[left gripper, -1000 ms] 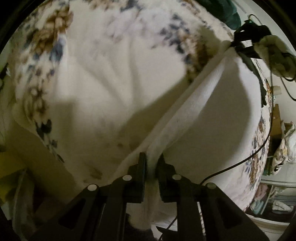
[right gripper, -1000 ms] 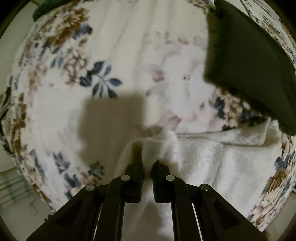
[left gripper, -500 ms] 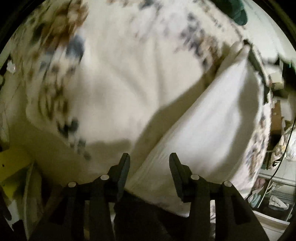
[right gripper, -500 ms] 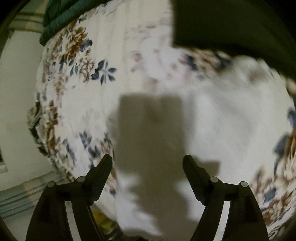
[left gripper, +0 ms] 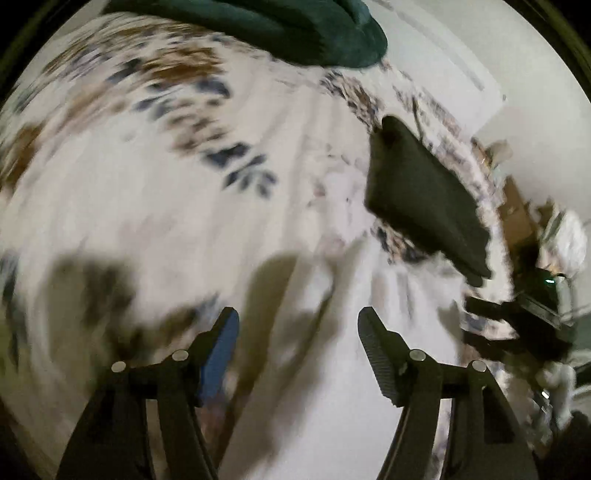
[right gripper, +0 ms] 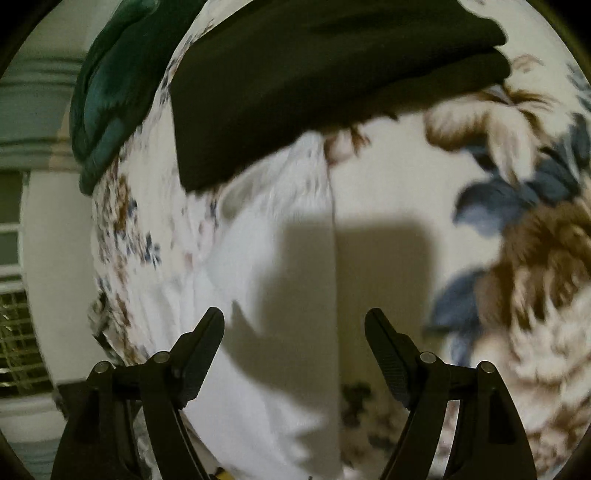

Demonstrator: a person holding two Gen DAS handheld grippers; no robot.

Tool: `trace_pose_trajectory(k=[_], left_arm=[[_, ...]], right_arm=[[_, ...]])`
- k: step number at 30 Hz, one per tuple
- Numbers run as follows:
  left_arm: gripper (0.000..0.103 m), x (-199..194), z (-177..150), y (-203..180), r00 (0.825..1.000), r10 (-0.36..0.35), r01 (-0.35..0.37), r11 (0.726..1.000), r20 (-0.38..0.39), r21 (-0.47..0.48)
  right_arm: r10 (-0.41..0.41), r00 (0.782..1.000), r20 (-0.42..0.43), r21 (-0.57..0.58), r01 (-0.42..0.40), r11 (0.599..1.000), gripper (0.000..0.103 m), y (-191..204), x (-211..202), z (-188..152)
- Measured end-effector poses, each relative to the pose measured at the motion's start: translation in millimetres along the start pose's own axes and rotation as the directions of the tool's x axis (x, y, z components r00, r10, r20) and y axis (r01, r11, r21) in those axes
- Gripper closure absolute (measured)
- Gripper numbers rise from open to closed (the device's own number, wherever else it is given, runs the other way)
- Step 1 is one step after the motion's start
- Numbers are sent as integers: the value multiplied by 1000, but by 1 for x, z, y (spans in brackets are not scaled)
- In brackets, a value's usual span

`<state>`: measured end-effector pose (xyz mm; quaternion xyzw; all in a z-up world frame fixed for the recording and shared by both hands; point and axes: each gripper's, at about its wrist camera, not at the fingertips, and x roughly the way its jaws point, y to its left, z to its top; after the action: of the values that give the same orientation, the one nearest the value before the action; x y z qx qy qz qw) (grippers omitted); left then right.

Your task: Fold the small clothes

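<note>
A white fleecy garment [left gripper: 332, 369] lies flat on the floral bedspread [left gripper: 147, 184], below my left gripper [left gripper: 297, 325], which is open and empty above it. In the right wrist view the same white garment [right gripper: 266, 280] lies under my right gripper [right gripper: 293, 328], also open and empty. A folded black garment [left gripper: 424, 199] lies just beyond the white one; it also shows in the right wrist view [right gripper: 314, 77]. My right gripper's body [left gripper: 517, 317] shows at the right of the left wrist view.
A dark green blanket [left gripper: 277, 29] lies at the far side of the bed, also in the right wrist view [right gripper: 107, 96]. The bed edge, a white wall and a window grille [right gripper: 18, 332] are at the left. Clutter [left gripper: 561, 243] stands beyond the bed.
Both grippers were shut on the white garment's edge a second ago. They have opened, let it go, and drawn back and swung; the garment now lies flat.
</note>
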<state>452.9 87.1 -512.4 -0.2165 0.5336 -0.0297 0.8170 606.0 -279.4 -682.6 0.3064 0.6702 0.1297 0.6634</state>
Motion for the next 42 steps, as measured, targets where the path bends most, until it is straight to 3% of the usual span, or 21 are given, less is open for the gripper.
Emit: trace_pose_trajectory(k=[1, 2, 3, 5, 7, 11, 14, 15, 18, 19, 20, 22, 24, 30, 33, 35, 38, 39, 40, 41, 42], left_arm=[[47, 11, 7, -5, 1000, 14, -14, 999, -12, 29], [61, 25, 14, -12, 999, 23, -22, 998, -25, 60], [92, 30, 13, -13, 999, 26, -23, 997, -42, 75], [92, 38, 14, -18, 998, 40, -34, 993, -54, 109], [93, 27, 13, -12, 999, 37, -35, 993, -18, 116], [93, 24, 21, 17, 1000, 14, -14, 1000, -17, 28], [94, 27, 25, 29, 999, 13, -13, 1000, -30, 1], [92, 23, 27, 32, 999, -19, 19, 1000, -35, -12], [87, 0, 21, 32, 996, -84, 82, 996, -40, -32], [80, -14, 12, 30, 995, -93, 92, 996, -41, -18], [76, -25, 4, 27, 994, -99, 99, 995, -40, -4], [57, -50, -19, 26, 992, -118, 119, 993, -40, 14], [51, -76, -52, 27, 992, -117, 119, 992, -49, 34], [50, -120, -171, 55, 989, 7, -2, 999, -150, 35], [50, -116, -232, 77, 968, 84, -84, 996, -235, 8], [50, -109, -265, 88, 954, 128, -133, 991, -273, 1], [56, -100, -298, 94, 943, 159, -163, 987, -292, 11], [88, -99, -305, 94, 947, 148, -152, 988, -285, 7], [97, -99, -310, 93, 948, 147, -152, 988, -281, 5], [97, -103, -313, 92, 954, 137, -145, 989, -265, -9], [97, -109, -314, 90, 962, 131, -141, 990, -239, -23]], right_arm=[[15, 1000, -5, 12, -15, 1000, 24, -1, 5, 7], [23, 1000, -4, 15, -23, 1000, 31, -1, 8, 10], [32, 999, -2, 12, -32, 999, 39, 1, 10, 13], [14, 1000, -5, -1, -14, 1000, 77, 6, 16, 16], [-15, 1000, 16, -20, 15, 1000, 88, 12, 16, 14], [-60, 995, 84, -43, 63, 997, 91, 18, 7, 12], [-96, 992, 84, -50, 101, 994, 91, 24, 15, 13], [-119, 990, 74, -56, 124, 991, 91, 24, 17, 13], [-129, 990, 54, -41, 132, 990, 78, 22, 4, 2], [-117, 992, 56, -36, 119, 992, 67, 21, -4, -6], [-106, 993, 57, -33, 108, 994, 56, 20, -13, -16], [-85, 995, 50, -39, 87, 995, 49, 16, -36, -49], [-85, 996, 31, -50, 87, 995, 47, 12, -49, -81], [-92, 991, -92, -41, 89, 995, 47, -27, -53, -215], [-75, 975, -210, 36, 84, 996, 47, -62, -16, -296], [-70, 967, -245, 76, 91, 993, 47, -80, 6, -333], [-60, 963, -264, 128, 97, 987, 47, -100, 40, -379], [-45, 964, -262, 150, 87, 985, 47, -104, 48, -391], [-27, 968, -249, 167, 71, 983, 51, -107, 56, -400], [-28, 972, -235, 177, 71, 982, 78, -108, 60, -406], [-49, 975, -218, 182, 90, 979, 96, -109, 61, -413]])
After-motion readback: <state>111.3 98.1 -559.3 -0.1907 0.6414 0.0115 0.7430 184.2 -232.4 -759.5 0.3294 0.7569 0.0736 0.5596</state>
